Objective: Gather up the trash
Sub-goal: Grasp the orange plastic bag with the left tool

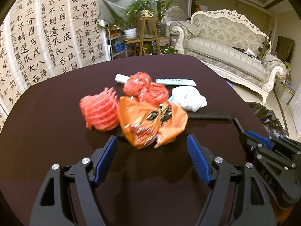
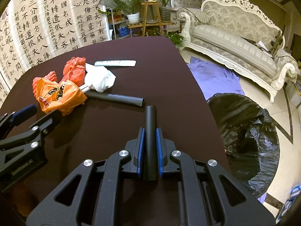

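Note:
A heap of trash lies on the dark table: an orange plastic bag, a red mesh wad, a red bag, a white crumpled bag and a black tube. My left gripper is open just short of the orange bag, nothing between its pads. In the right wrist view my right gripper is shut on a second black tube, which sticks out forward above the table. The left gripper shows at that view's left edge, beside the orange bag.
A light blue remote-like strip lies behind the heap. A bin lined with a black bag stands on the floor off the table's right edge, purple cloth behind it. A pale sofa lines the far right.

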`<state>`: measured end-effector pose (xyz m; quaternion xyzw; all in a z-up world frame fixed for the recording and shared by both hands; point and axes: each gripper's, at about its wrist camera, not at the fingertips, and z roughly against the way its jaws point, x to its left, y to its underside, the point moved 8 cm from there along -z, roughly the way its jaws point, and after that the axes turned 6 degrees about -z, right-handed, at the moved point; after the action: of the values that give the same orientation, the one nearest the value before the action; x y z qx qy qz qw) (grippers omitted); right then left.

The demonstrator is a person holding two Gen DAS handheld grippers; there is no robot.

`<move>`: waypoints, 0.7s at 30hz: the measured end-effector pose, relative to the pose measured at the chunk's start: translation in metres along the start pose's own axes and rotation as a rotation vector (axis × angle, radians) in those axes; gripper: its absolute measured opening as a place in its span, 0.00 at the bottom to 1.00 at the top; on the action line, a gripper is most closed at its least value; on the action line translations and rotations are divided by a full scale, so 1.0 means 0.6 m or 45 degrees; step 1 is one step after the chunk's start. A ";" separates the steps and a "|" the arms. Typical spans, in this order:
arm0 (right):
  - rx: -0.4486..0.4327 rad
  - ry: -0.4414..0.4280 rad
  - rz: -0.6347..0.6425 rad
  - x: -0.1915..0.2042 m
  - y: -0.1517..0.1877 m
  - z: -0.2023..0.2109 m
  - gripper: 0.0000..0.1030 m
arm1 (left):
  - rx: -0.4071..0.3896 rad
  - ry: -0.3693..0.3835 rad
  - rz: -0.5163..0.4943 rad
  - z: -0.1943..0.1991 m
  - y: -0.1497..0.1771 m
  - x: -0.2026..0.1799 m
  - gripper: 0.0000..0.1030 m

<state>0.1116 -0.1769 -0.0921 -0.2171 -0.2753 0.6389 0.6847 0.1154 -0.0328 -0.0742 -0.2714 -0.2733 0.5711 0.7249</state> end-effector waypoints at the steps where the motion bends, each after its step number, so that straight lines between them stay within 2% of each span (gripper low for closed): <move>1: 0.000 -0.006 -0.003 -0.001 -0.001 -0.001 0.12 | -0.002 -0.002 -0.001 -0.003 -0.003 -0.001 0.72; 12: -0.004 -0.028 0.008 -0.003 -0.008 -0.011 0.12 | 0.027 -0.021 0.019 -0.035 -0.024 0.001 0.73; 14: -0.005 -0.028 0.009 -0.003 -0.010 -0.012 0.12 | 0.018 -0.016 0.010 -0.033 -0.025 0.000 0.68; 21: -0.005 -0.023 0.006 -0.001 -0.014 -0.012 0.12 | -0.019 -0.001 -0.026 -0.021 -0.024 -0.008 0.63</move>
<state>0.1226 -0.1780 -0.0922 -0.2133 -0.2825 0.6418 0.6803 0.1330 -0.0412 -0.0736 -0.2736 -0.2806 0.5616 0.7287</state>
